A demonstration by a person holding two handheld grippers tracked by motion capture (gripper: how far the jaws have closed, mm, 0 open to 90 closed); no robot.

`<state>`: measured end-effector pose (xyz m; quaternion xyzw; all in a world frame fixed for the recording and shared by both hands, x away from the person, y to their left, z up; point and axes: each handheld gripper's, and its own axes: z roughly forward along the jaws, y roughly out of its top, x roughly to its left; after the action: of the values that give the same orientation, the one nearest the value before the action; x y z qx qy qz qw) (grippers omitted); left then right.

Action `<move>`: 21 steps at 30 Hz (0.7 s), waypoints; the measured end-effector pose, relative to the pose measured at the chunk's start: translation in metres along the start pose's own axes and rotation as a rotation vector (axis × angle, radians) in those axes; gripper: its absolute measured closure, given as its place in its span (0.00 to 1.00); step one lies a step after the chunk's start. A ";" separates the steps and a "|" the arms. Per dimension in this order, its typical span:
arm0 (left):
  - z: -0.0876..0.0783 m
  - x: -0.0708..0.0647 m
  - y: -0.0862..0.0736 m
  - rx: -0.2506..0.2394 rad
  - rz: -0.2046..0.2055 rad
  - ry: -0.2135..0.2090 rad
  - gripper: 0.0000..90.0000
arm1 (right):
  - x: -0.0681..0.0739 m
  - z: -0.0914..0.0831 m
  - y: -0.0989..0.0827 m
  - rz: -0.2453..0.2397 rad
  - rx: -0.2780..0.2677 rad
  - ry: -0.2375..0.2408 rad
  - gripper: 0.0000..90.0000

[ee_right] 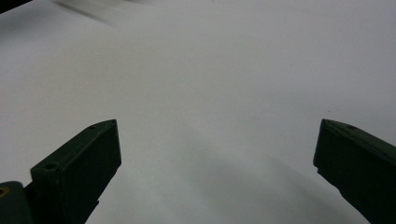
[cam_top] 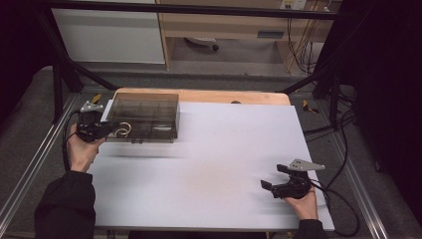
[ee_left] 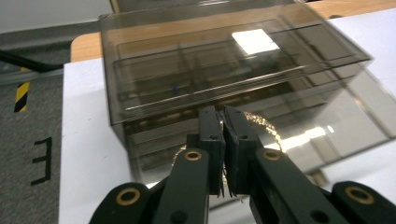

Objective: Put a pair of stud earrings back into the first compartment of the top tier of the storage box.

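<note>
Black jaws of the left gripper (ee_left: 223,140) stand pressed together in the left gripper view, clamped on a thin gold-coloured chain (ee_left: 261,125) whose links curl out to the side of the tips. From above, the chain (cam_top: 122,130) hangs as small loops at the jaw tips, against the front left wall of the smoky transparent compartment box (cam_top: 144,116). That box (ee_left: 233,70) sits at the far left of the white table mat (cam_top: 224,164), lid apparently shut, with dividers faintly visible through the tinted plastic.

The step in hand is judged to be carrying the chain to the box for storage.

- Maintain the clamp. The chain is fine and slack; any easing of the jaws would likely let it slip out.
- Keep the hanging loops clear of the box wall and its front latch area, where links could snag.
- Whether the lid is latched cannot be told. If it is, it has to be opened before the chain can go into a compartment.
- Lower the chain so it pools in one compartment, then part the jaws only once the links rest on the floor of that cell.

The right gripper (cam_top: 279,181) rests near the front right edge of the mat, well apart from the box. Its jaws stand wide apart over bare mat (ee_right: 210,70), holding nothing. It is the free tool for steadying the box or lifting the lid.
</note>
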<state>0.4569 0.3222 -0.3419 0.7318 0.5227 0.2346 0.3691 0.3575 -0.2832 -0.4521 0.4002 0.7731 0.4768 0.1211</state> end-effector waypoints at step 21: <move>0.009 0.012 -0.018 0.010 -0.018 0.025 0.81 | 0.000 0.000 0.000 -0.001 0.000 0.000 0.01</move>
<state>0.4566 0.3342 -0.3619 0.7257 0.5351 0.2378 0.3611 0.3576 -0.2833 -0.4522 0.3998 0.7734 0.4767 0.1216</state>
